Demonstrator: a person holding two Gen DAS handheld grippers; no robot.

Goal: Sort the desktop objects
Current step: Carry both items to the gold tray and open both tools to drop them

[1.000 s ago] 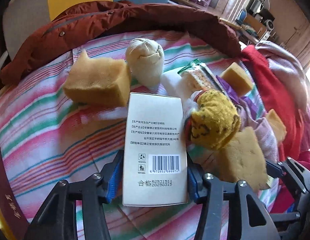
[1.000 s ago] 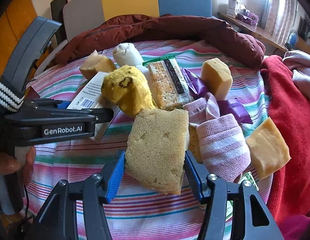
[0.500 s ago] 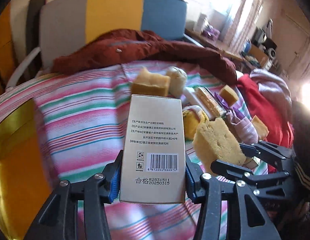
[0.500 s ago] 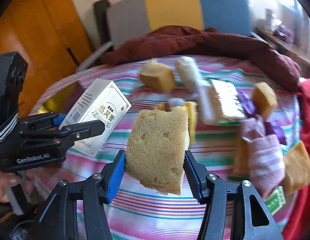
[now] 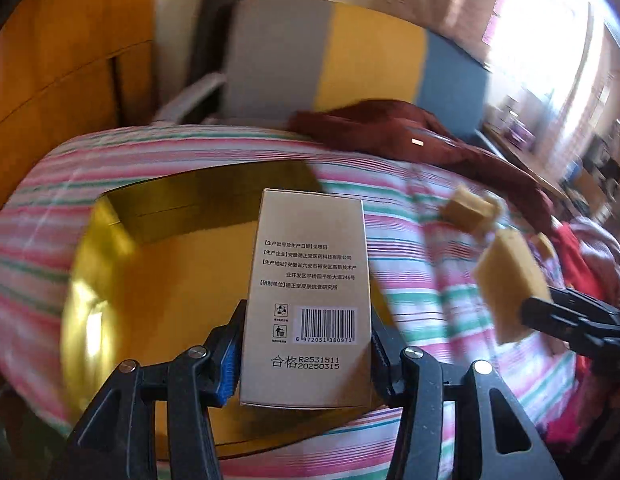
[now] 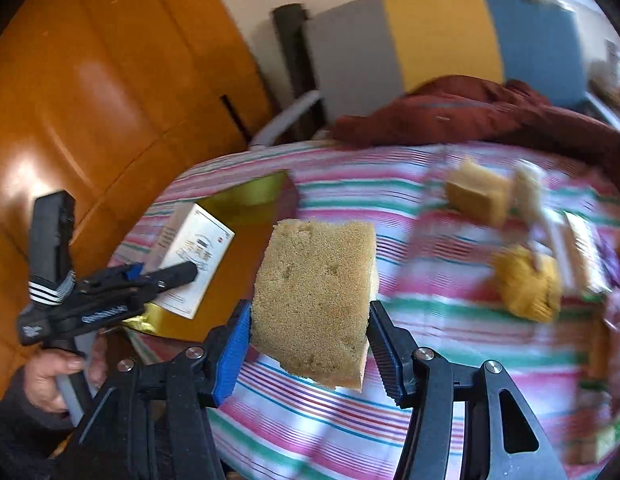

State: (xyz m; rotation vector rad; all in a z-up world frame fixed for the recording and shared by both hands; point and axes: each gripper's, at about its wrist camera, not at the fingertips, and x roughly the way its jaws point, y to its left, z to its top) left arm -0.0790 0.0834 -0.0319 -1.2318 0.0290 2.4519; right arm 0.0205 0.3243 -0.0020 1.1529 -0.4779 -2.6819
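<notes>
In the left wrist view, the left gripper point(image 5: 306, 354) pinched a white carton point(image 5: 308, 304) by its sides, barcode and printed Chinese text facing the camera. The carton hung above a shiny gold tray point(image 5: 158, 264) lying on the striped cloth point(image 5: 409, 240). At the right edge the right gripper point(image 5: 521, 312) carried a tan sponge block point(image 5: 509, 284); another sponge block point(image 5: 467, 210) lay blurred on the cloth beyond, near a dark red jacket point(image 5: 409, 132).

In the right wrist view, the right gripper point(image 6: 308, 356) clamped the tan sponge block point(image 6: 315, 300) between its blue pads, held clear above the striped cloth point(image 6: 409, 208). To the left, the left gripper point(image 6: 170, 276) gripped the white carton point(image 6: 192, 256) over the gold tray point(image 6: 254, 196), a hand point(image 6: 56, 374) on its handle. Farther right, blurred, lay a sponge block point(image 6: 477, 196) and a yellow sock point(image 6: 525, 286).
</notes>
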